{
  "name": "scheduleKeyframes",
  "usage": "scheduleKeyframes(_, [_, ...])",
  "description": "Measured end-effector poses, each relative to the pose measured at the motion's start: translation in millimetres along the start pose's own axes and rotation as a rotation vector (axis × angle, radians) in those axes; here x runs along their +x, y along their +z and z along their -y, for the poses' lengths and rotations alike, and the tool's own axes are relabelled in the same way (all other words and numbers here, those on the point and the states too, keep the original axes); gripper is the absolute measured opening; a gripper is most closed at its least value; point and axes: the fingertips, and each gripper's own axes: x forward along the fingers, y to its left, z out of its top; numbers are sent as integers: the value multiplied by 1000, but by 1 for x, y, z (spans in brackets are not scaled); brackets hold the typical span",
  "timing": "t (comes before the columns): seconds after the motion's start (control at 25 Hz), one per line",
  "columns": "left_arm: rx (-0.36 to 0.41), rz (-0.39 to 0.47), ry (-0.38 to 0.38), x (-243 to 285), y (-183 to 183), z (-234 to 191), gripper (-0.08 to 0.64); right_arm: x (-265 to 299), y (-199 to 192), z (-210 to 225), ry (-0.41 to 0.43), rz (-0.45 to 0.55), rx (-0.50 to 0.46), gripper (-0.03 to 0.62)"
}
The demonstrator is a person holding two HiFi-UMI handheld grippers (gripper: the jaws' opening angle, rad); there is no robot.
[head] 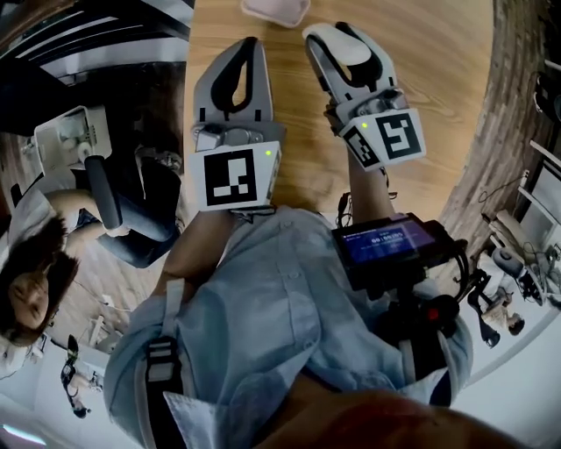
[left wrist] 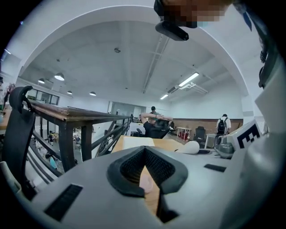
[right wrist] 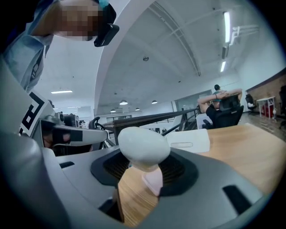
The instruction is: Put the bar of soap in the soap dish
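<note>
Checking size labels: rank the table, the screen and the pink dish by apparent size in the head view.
1. table
2. screen, close to the camera
3. pink dish, only partly in frame

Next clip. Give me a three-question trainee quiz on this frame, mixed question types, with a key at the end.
1. True or false: the right gripper is shut on the white bar of soap.
2. The left gripper has its jaws: A) together, holding nothing; B) wide apart; C) clamped on the soap.
3. Fill in: the pink soap dish sits on the ____ table, ahead of both grippers.
Key: 1 true; 2 A; 3 wooden.
</note>
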Motion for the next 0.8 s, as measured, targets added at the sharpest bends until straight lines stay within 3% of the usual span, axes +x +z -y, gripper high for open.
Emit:
scheduleKeyframes(0.52, [-18, 19, -37, -6, 15, 18, 6, 0, 1, 11, -32, -17, -73, 204])
scheduleKeyframes(0.8, [-47, -7, -21, -11, 5, 15, 6, -4, -20, 20, -55, -109, -127, 204])
